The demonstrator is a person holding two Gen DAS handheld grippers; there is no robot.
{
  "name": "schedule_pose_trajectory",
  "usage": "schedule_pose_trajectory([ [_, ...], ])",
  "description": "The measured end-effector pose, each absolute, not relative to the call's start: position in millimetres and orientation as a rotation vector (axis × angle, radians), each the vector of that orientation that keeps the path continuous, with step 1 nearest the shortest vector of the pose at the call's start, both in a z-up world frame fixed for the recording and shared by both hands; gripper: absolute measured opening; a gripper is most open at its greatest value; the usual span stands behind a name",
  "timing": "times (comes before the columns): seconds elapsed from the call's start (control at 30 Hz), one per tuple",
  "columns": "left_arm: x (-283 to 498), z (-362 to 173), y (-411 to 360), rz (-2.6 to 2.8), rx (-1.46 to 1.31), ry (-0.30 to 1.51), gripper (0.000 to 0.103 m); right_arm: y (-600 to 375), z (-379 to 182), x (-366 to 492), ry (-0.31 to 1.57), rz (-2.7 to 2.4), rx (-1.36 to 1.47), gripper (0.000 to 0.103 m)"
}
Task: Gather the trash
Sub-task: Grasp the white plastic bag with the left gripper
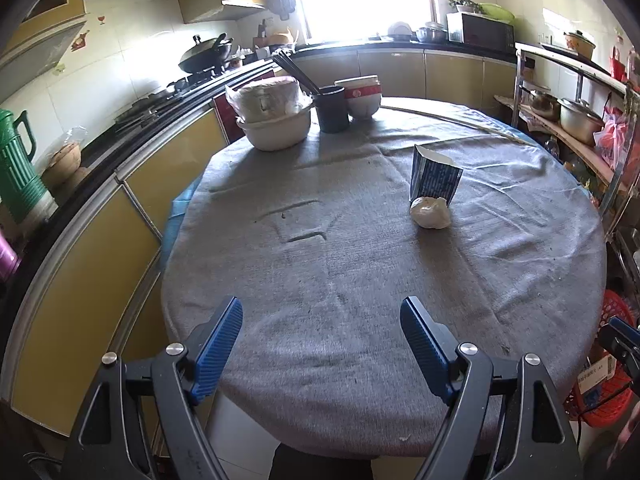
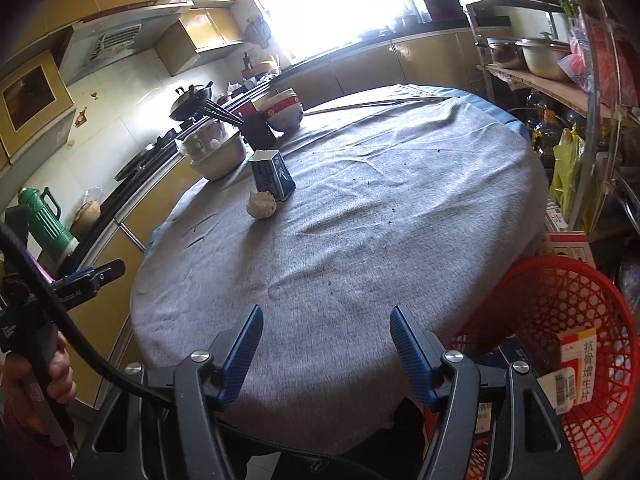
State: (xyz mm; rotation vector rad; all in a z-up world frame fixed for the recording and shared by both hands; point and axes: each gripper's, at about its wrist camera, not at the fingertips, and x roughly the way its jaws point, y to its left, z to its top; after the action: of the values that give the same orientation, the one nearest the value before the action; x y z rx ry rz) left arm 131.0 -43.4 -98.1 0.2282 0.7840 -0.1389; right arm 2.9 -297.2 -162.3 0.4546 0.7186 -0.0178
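Note:
A blue and white carton stands open-topped on the round table's grey cloth, with a crumpled white paper ball touching its near side. Both also show in the right wrist view, the carton and the ball. My left gripper is open and empty above the table's near edge, well short of the trash. My right gripper is open and empty at the near edge. A red mesh basket beside the table at right holds a medicine box.
At the table's far side stand a stacked basin with covered bowl, a dark chopstick holder and stacked bowls. A counter with a stove runs along the left. A metal shelf with pots stands at the right.

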Motion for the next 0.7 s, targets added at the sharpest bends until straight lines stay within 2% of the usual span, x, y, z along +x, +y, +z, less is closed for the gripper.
schedule_pose_trajectory([
  [0.4, 198, -133, -77, -0.234, 0.228, 0.906, 0.082, -319, -175, 24, 0.731, -0.047, 0.481, 0.07],
  [0.7, 246, -151, -130, -0.326, 0.199, 0.926, 0.081, -341, -185, 27, 0.751, -0.092, 0.491, 0.07],
])
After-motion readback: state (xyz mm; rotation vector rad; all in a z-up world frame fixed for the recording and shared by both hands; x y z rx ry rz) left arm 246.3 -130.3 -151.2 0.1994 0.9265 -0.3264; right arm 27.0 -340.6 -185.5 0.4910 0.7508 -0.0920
